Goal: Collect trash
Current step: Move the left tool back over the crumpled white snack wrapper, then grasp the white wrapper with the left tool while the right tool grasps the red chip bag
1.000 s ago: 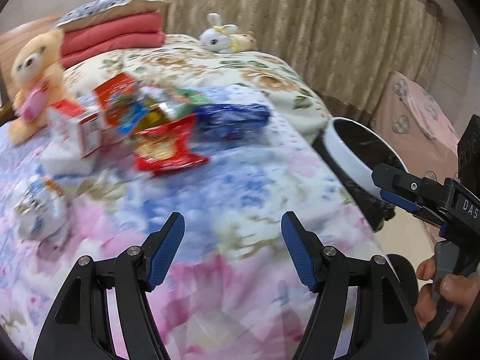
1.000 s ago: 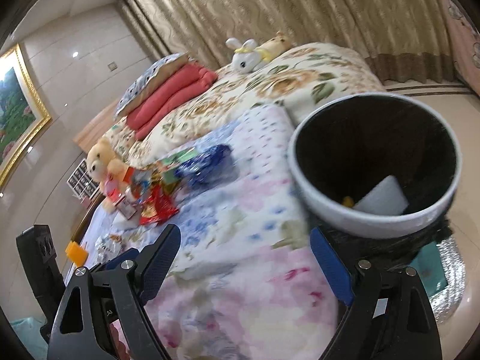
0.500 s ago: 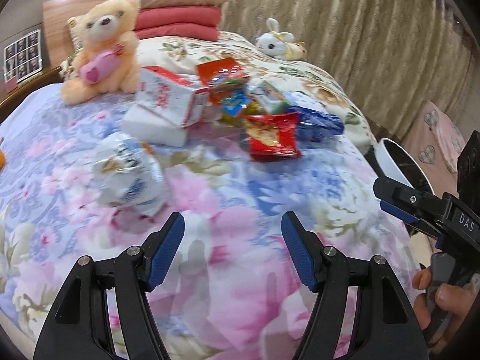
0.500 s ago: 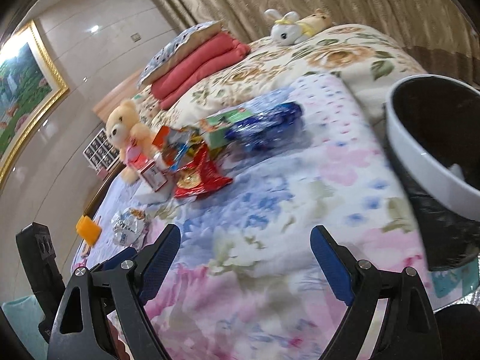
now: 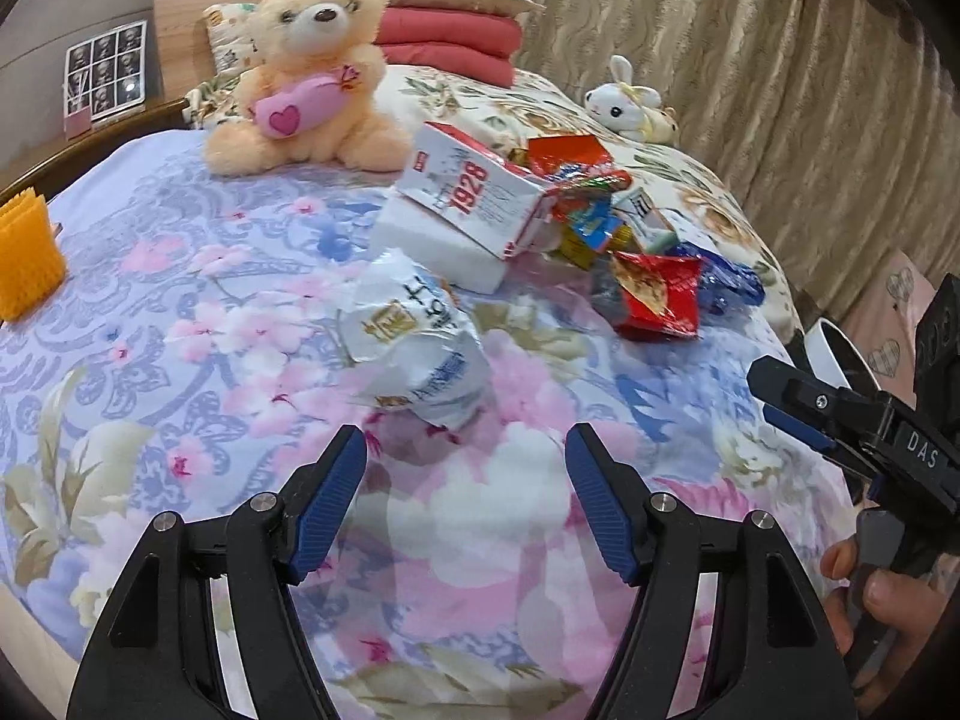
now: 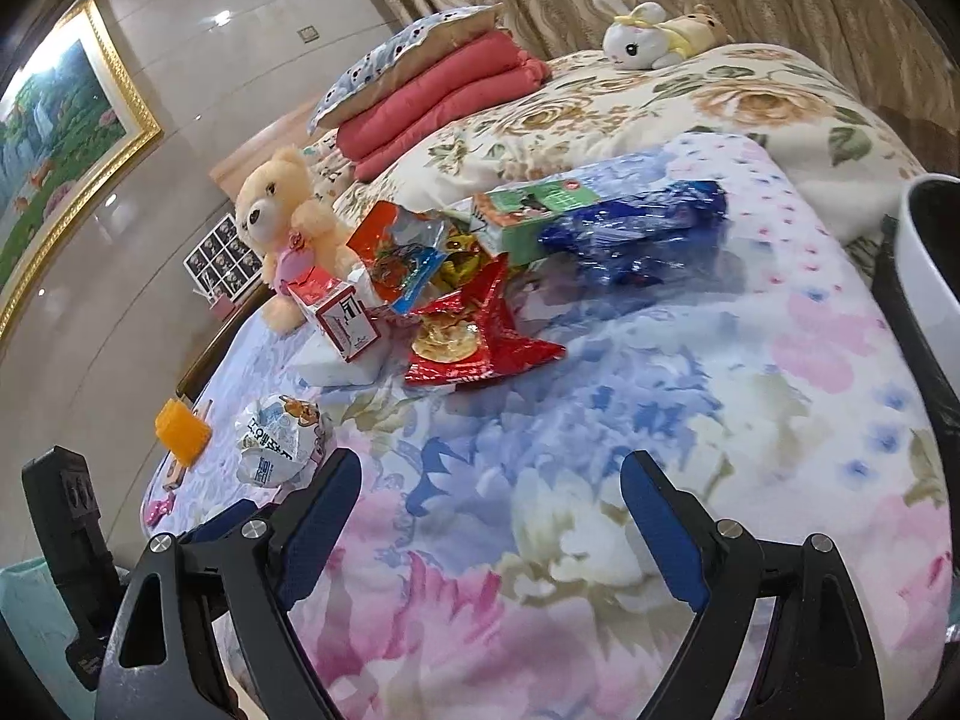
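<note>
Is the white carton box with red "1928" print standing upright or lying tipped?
Tipped. The white carton box with red "1928" print lies slanted on its side, leaning on a white foam block.

Bin (image 6: 927,276) cut by frame edge; contents hidden.

A home bedroom: a bed (image 5: 180,312) with floral covers, stacked pillows (image 6: 432,90), plush toys and drawn curtains (image 5: 750,60).
</note>
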`<action>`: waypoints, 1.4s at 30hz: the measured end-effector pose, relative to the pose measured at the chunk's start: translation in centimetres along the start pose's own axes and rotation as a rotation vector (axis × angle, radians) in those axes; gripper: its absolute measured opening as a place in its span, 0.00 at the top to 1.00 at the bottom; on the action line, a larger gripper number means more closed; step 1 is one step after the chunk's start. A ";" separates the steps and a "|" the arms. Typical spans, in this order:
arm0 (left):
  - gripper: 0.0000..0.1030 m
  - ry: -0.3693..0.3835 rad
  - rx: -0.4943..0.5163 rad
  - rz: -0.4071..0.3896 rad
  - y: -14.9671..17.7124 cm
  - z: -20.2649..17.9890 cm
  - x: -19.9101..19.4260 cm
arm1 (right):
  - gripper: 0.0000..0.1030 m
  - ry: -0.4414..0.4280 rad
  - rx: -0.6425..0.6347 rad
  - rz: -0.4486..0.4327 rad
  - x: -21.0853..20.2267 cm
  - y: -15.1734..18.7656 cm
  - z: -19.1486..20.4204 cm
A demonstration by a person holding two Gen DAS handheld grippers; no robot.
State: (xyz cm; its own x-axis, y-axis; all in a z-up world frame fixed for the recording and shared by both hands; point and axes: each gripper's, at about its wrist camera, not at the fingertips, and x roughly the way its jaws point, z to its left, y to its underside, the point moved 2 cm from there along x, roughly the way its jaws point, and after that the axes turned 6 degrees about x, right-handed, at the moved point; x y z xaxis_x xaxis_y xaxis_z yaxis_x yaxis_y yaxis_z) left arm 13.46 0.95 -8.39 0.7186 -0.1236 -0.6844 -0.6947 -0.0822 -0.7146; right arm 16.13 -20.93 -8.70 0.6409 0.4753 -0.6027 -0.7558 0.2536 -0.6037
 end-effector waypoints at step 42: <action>0.74 0.120 0.083 0.007 -3.5 -4.4 2.1 | 0.93 0.001 -0.012 -0.020 0.3 -1.4 -0.9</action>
State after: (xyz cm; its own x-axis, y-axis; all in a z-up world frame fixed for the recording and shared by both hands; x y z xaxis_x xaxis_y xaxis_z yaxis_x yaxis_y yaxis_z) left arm 17.27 -3.33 -6.70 0.7013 -0.2413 -0.6708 -0.6911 0.0007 -0.7228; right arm 17.50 -21.87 -8.50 0.6557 0.4694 -0.5913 -0.7414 0.2525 -0.6217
